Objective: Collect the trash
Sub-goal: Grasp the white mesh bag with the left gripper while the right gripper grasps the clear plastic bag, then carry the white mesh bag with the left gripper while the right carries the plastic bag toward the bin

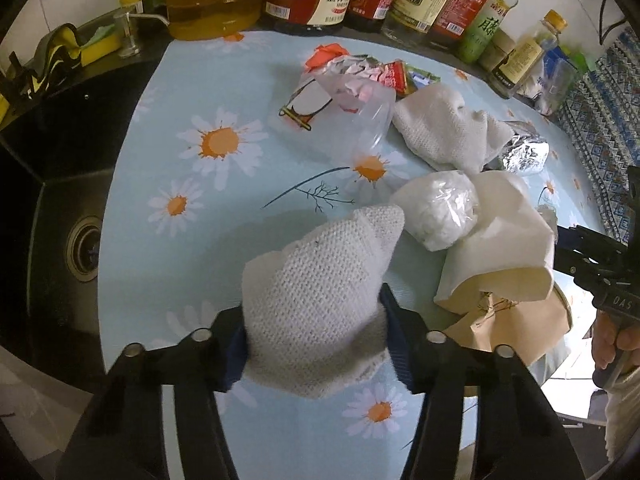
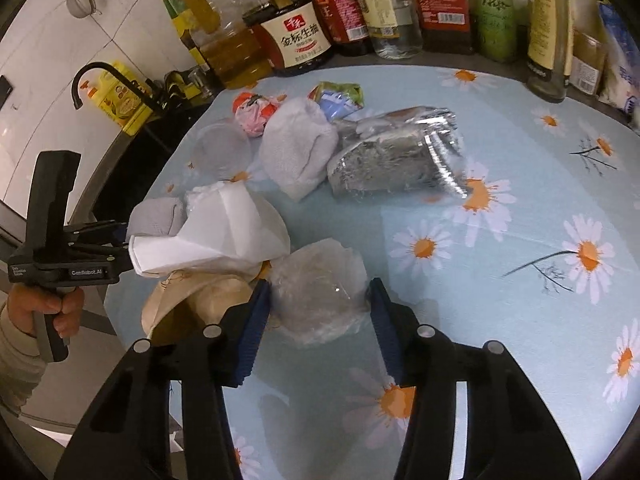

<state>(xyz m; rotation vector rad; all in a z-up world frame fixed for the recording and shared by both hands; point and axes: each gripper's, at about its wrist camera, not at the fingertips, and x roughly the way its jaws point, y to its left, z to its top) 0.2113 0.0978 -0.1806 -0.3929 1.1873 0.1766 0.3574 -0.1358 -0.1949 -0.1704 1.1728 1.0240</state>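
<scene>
Trash lies scattered on a light-blue daisy tablecloth (image 1: 168, 128). My left gripper (image 1: 316, 344) is shut on a white woven paper-towel wad (image 1: 320, 280), both blue pads pressing its sides. The right wrist view shows that gripper (image 2: 120, 236) at the left edge with the wad (image 2: 156, 216). My right gripper (image 2: 318, 312) is shut on a clear plastic-wrapped white wad (image 2: 316, 300), a pad touching each side. In the left wrist view that wad (image 1: 436, 212) lies beside a white paper sheet (image 1: 504, 240), which hides the right gripper's tips.
More trash: a second towel wad (image 2: 300, 148), foil bag (image 2: 396, 156), clear penguin-print bag (image 1: 332, 108), red wrapper (image 1: 326, 54), green wrapper (image 2: 340, 98), brown paper cup (image 2: 192, 304). Bottles (image 2: 296, 40) line the back edge. A dark sink (image 1: 80, 248) lies left.
</scene>
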